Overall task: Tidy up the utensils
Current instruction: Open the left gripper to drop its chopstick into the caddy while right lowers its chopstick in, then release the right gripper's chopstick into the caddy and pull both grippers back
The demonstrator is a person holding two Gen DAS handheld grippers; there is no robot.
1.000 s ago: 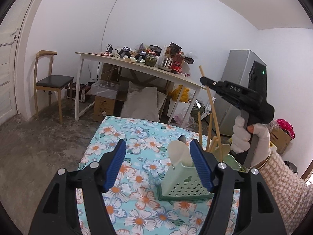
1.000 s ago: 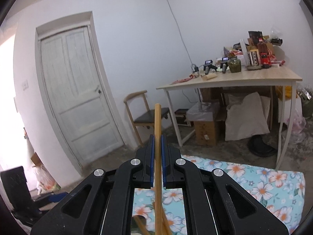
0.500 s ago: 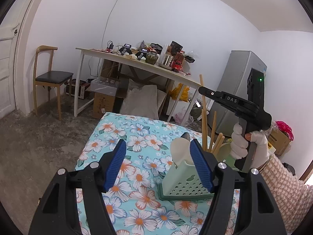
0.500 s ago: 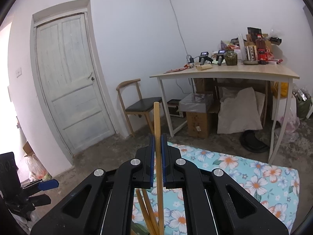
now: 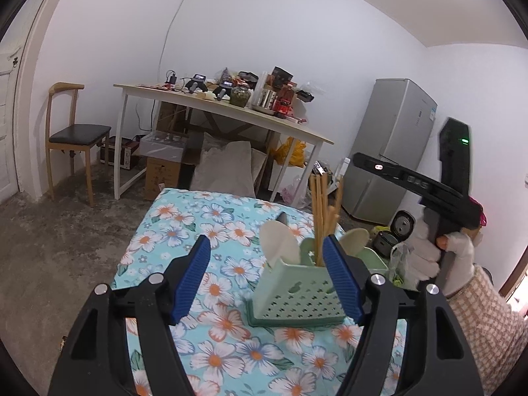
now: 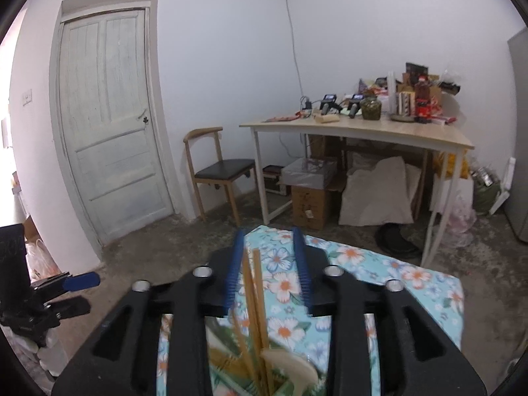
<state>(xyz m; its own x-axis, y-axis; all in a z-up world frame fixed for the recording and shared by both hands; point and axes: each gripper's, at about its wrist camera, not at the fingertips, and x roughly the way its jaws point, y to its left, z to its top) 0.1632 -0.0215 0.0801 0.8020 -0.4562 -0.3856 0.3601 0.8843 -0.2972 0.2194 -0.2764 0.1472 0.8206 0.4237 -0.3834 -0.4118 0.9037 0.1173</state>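
A pale green utensil holder (image 5: 297, 292) stands on the floral tablecloth (image 5: 211, 290). Several wooden chopsticks (image 5: 319, 217) stand upright in it, with cream spoons (image 5: 280, 242) beside them. My left gripper (image 5: 265, 280) is open and empty, just in front of the holder. My right gripper (image 6: 269, 270) is open above the holder, its blue pads either side of the chopsticks (image 6: 255, 300) without gripping them. It shows in the left wrist view as a black tool (image 5: 412, 181) held by a gloved hand (image 5: 429, 254). A cream spoon (image 6: 290, 368) lies below it.
A wooden desk (image 5: 231, 112) loaded with clutter stands behind the table, with boxes (image 5: 165, 171) and a sack under it. A chair (image 5: 71, 135) is at the left, a grey fridge (image 5: 396, 145) at the right, a white door (image 6: 109, 125) beyond.
The right gripper lowered the chopstick into the holder and opened, letting it go. The chopstick now stands with the others. The left gripper stayed open in place.
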